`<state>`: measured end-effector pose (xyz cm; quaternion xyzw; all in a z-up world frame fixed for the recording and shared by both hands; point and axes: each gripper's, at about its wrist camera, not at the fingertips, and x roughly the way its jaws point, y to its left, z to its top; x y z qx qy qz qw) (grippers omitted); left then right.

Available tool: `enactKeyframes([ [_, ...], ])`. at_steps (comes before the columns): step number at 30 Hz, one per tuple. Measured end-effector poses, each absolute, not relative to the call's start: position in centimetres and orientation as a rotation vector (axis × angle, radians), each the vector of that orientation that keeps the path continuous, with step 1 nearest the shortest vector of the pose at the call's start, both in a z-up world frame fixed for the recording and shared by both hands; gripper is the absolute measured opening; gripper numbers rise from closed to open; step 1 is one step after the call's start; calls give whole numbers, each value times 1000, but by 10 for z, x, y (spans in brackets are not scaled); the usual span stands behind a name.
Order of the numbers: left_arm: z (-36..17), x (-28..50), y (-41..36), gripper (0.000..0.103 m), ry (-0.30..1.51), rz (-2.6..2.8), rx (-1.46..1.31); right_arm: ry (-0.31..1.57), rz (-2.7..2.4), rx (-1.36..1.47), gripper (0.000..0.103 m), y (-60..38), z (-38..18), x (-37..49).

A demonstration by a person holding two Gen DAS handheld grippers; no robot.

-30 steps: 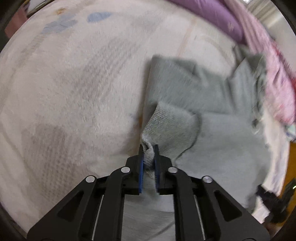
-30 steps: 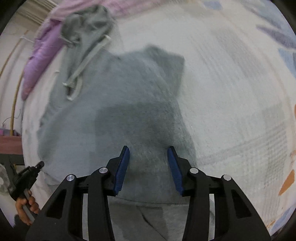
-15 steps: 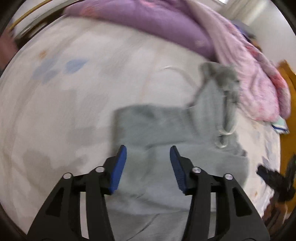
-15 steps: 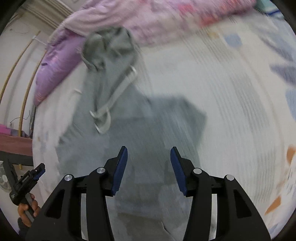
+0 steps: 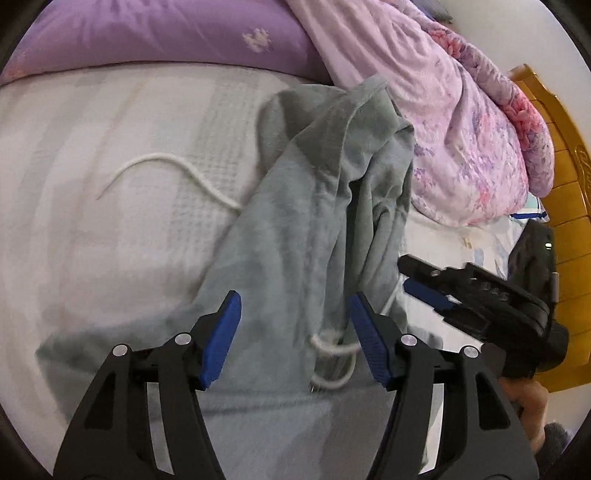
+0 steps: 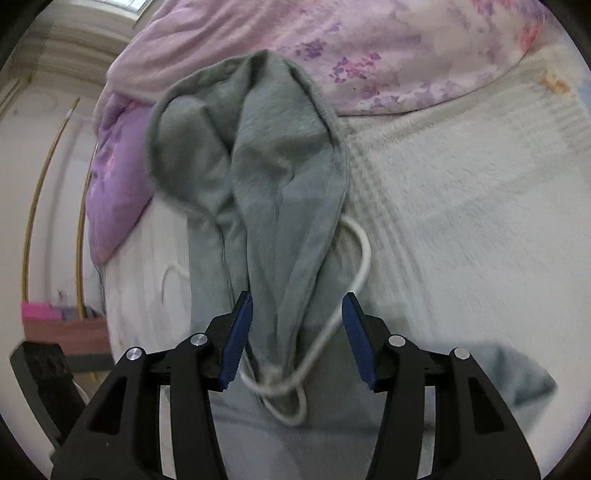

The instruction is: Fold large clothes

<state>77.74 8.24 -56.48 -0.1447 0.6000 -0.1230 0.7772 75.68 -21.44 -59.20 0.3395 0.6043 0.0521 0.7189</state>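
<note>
A grey hoodie (image 5: 303,229) lies on the white bed, its crumpled hood (image 6: 255,147) pointing at the pillows. A white drawstring (image 5: 170,166) trails left over the blanket, and another drawstring (image 6: 354,266) loops by the hood's neck. My left gripper (image 5: 295,332) is open and empty, just above the hoodie's neck. My right gripper (image 6: 295,332) is open and empty over the hood's base; it also shows in the left wrist view (image 5: 424,291) to the right of the hood.
A purple pillow (image 5: 166,33) and a pink floral quilt (image 5: 461,122) lie at the head of the bed. A wooden headboard (image 5: 554,177) stands at the right. The white fleece blanket (image 6: 461,221) spreads around the hoodie.
My left gripper has let go of the grey sleeve cuff and opened. Both grippers have moved up the hoodie toward the hood, which now fills both views.
</note>
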Motion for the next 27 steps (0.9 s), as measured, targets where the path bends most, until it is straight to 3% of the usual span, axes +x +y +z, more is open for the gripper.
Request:
enactKeyframes([
  [2, -571, 792, 70, 63, 1296, -271, -287, 1333, 125, 801, 47, -219, -602, 760],
  [4, -576, 803, 61, 63, 1306, -278, -292, 1310, 144, 815, 29, -223, -607, 764],
  [5, -579, 809, 56, 63, 1304, -279, -289, 1299, 151, 794, 11, -225, -606, 764],
  [16, -614, 834, 17, 61, 1352, -213, -126, 1124, 152, 783, 4, -268, -566, 706],
  [18, -617, 830, 10, 51, 1335, -213, -54, 1131, 134, 791, 4, -272, -570, 701],
  [19, -616, 828, 9, 32, 1317, -189, 4, 1142, 122, 785, 4, -276, -573, 699],
  [21, -609, 824, 19, 15, 1296, -215, -30, 1140, 113, 811, 4, -280, -575, 695],
  [27, -570, 791, 86, 11, 1204, -221, -189, 1126, 147, 819, 4, -284, -569, 679],
])
